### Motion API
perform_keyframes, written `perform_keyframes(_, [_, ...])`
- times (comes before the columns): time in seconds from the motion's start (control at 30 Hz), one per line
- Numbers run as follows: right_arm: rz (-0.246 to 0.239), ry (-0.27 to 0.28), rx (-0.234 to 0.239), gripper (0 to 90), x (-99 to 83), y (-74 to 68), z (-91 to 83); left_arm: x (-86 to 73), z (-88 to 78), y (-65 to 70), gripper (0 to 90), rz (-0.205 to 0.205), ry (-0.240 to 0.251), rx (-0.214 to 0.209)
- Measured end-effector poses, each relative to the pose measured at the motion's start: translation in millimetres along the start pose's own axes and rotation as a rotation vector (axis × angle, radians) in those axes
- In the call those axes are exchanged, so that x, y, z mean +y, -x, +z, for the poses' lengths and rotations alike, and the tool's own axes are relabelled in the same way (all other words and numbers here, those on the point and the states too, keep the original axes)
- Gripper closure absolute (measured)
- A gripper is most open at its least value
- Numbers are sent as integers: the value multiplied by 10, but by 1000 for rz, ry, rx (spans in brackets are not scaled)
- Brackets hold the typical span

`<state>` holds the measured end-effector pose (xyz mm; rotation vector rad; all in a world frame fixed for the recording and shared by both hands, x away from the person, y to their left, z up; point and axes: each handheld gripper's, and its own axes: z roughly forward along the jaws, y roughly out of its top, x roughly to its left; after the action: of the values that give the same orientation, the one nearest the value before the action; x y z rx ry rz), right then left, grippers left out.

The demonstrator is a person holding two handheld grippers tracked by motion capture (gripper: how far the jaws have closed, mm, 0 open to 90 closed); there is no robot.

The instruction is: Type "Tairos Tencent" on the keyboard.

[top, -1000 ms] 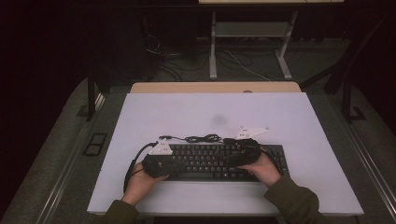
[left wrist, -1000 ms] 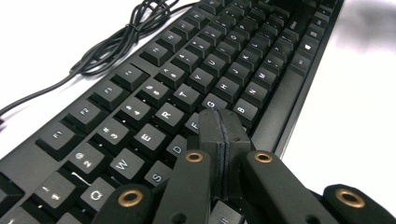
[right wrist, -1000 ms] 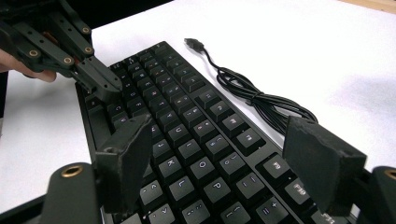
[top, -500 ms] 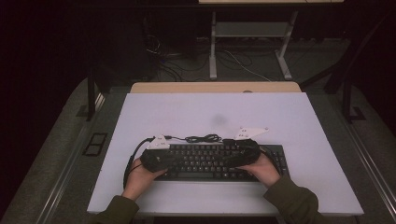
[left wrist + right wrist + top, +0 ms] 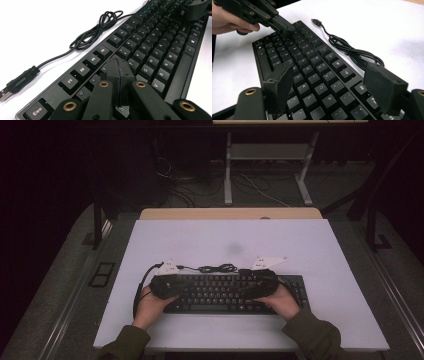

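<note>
squarely along the near edge of the white surface [image 5: 230, 240] lies a black keyboard [image 5: 225, 295], its long axis running side to side, parallel to that edge, the esc and function-key end at the person's left and the spacebar row toward the person. its cable [image 5: 215, 268] sits in a loose coil on the surface just beyond the far edge of the keyboard, the usb plug [image 5: 15, 83] lying free off the esc corner.

the left gripper [image 5: 119, 75] comes in over the left end of the keyboard, held low in the left hand [image 5: 150, 306], pointing along the key rows toward the other gripper; its jaws are closed flat together with nothing between them, their tip over the number and letter keys near the f-row. whether the tip touches a key cannot be told.

the right gripper [image 5: 329, 85] is held by the right hand [image 5: 282, 302] over the right end, aimed back along the rows; its jaws stand open, wide apart above the keys, gripping nothing.
</note>
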<state>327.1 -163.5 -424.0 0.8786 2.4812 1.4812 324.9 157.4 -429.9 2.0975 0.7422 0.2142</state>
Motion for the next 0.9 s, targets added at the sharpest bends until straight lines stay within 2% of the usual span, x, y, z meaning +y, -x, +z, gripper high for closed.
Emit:
perform_keyframes(0.33, [-3, 0, 1, 238, 0, -3, -1, -25, 67, 20, 891, 12, -38, -1])
perform_keyframes(0.4, [-3, 0, 1, 238, 0, -3, -1, -33, 72, 20, 891, 7, -34, -7])
perform_keyframes(0.5, [-2, 1, 0, 238, -1, -1, -3, -45, 83, 20, 891, 26, -55, -6])
perform_keyframes(0.53, [-2, 2, 0, 239, 0, -2, -4, -49, 88, 21, 892, 11, -45, -9])
perform_keyframes(0.9, [-4, 2, 0, 243, 6, -2, -6, -29, 41, 45, 885, 9, -27, 0])
